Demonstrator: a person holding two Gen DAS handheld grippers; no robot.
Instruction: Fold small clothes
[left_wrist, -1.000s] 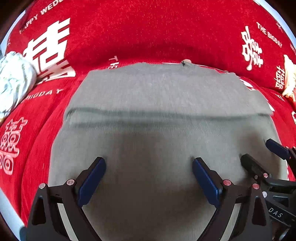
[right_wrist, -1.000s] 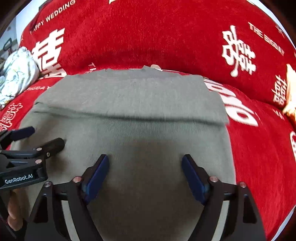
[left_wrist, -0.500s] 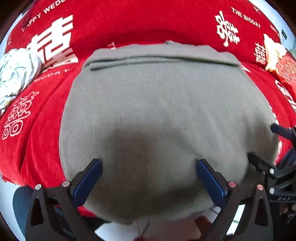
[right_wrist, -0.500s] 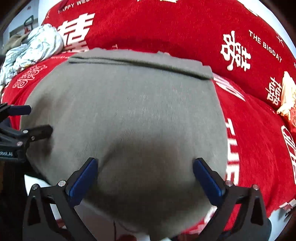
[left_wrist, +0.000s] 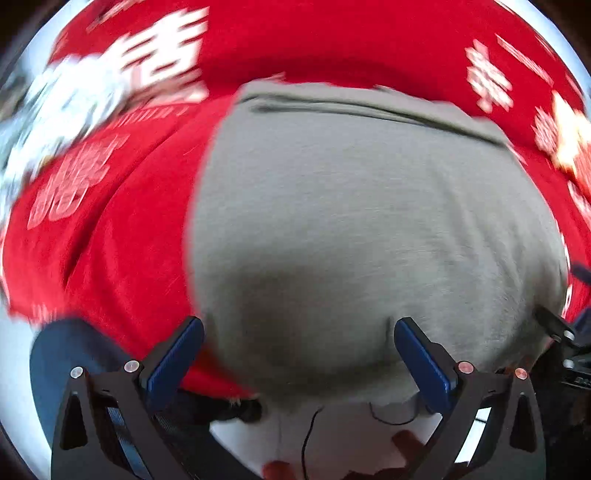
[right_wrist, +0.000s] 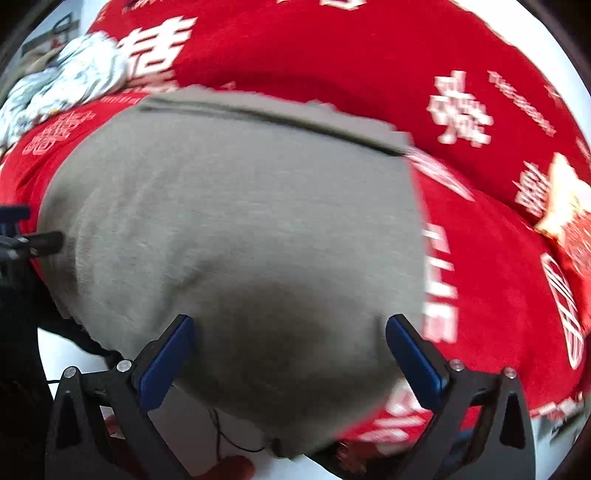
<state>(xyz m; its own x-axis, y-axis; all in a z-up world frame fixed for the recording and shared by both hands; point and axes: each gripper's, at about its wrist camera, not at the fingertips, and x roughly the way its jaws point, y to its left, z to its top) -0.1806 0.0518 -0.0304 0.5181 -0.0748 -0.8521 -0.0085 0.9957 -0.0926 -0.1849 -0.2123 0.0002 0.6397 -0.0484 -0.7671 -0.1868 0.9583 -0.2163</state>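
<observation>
Surface: red cloth (left_wrist: 122, 258) printed with white characters, draped over a table, running up to a backdrop at the far side.
Garment: grey knit garment (left_wrist: 362, 221) flat on the red cloth, one fold already laid across its far end, near hem hanging over the table's near edge; in the right wrist view it fills the middle, grey knit garment (right_wrist: 240, 229).
Left gripper: left gripper (left_wrist: 297, 358) spread wide, nothing between the blue pads, poised over the near-left part of the hem.
Right gripper: right gripper (right_wrist: 290, 354) likewise spread, holding nothing, over the near hem toward its right side.
Change: a second ago both cameras sat low and far in over the garment's middle; now pulled back toward the near edge, with the floor (left_wrist: 332, 435) showing under the hem. Heavy blur at the edges of both views, so motion goes on.
Meaning: first fold looks done; retreat to the hem reads as lining up to pinch the near edge and carry it to the far side for a second fold.
Risk: hanging hem is limp, could slip or bunch if pinched unevenly.
Other things: pale patterned bundle (right_wrist: 62, 88) at far left, well apart; cream and red item (right_wrist: 565, 206) at far right, too blurred to name.
</observation>
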